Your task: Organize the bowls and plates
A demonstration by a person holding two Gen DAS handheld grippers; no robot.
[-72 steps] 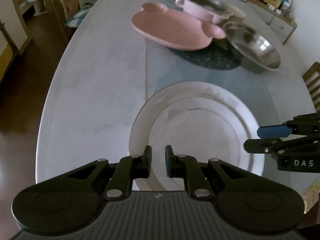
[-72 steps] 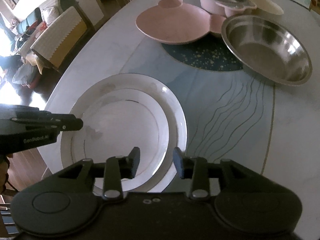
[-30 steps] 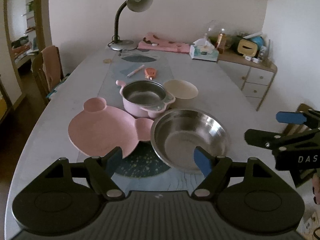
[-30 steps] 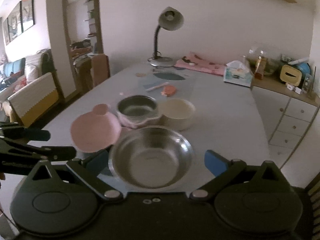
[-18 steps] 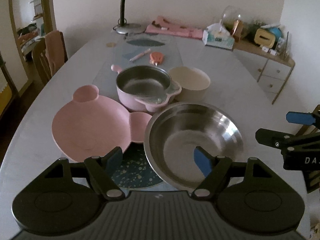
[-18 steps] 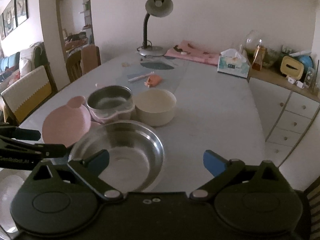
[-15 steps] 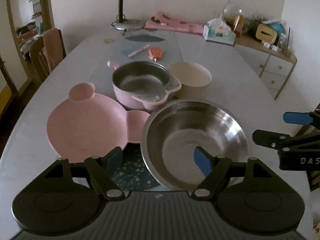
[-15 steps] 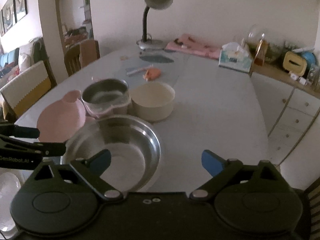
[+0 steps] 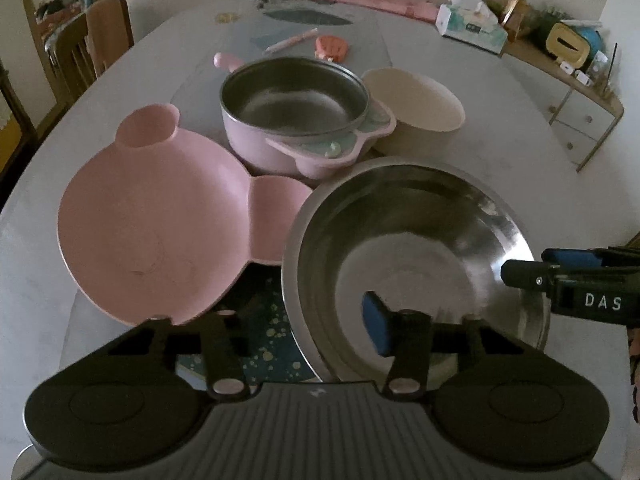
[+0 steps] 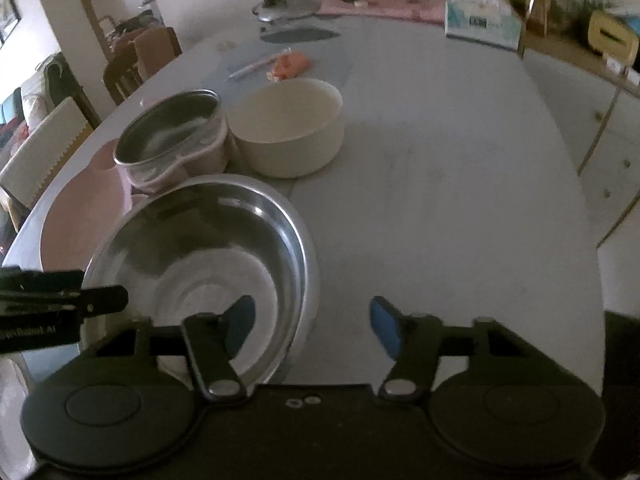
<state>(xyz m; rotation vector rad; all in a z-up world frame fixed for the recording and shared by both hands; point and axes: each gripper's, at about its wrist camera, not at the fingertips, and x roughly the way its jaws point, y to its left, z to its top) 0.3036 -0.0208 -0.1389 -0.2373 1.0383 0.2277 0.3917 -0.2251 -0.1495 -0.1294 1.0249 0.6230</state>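
Left gripper (image 9: pixel 306 330): jaws closing astride the steel bowl's near-left rim, pads not yet pressing.
Right gripper (image 10: pixel 314 324): jaws closing astride its right rim, likewise no contact.
Steel bowl (image 9: pixel 432 216): on the table (image 10: pixel 440 184), touching the pink plate (image 9: pixel 160 220).
Behind: pink pot (image 9: pixel 296 120), cream bowl (image 9: pixel 416 112).

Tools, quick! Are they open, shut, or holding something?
Left tool: open, closing around the steel bowl's near rim, not gripping yet.
Right tool: open, closing around the bowl's rim, not gripping yet.
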